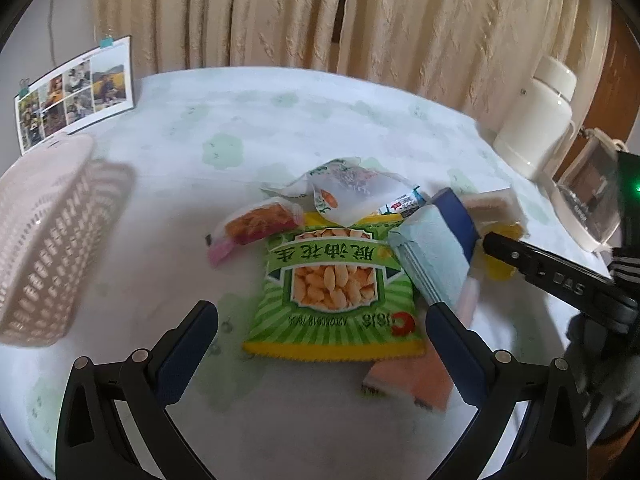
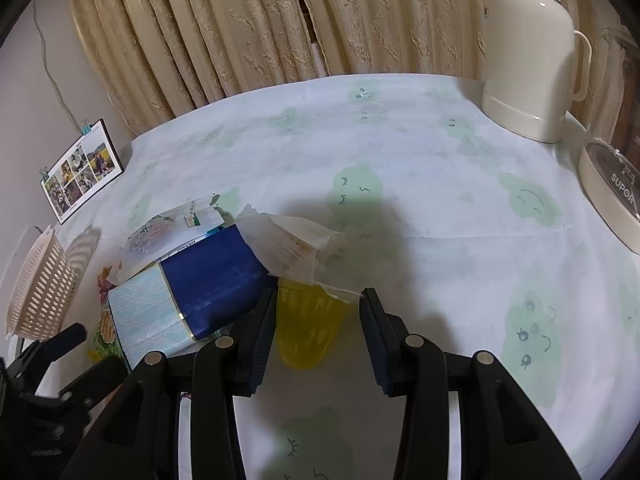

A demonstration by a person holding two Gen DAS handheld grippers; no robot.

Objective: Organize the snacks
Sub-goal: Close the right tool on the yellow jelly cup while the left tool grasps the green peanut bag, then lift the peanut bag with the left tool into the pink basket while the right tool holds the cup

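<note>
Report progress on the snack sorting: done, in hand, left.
Done: nothing visible; what shows of the basket holds no snacks. In hand: the right gripper is open around the yellow jelly cup, not yet closed on it; the left gripper is open over the green peanut bag. Left: the whole pile on the table, including the blue-and-white pack.

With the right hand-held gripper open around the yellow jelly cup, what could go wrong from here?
1. The right hand-held gripper is open around the yellow jelly cup; squeezing hard might crush it or burst its seal.
2. A clear wrapper and the blue packet lie against the cup, so lifting may drag them along.
</note>
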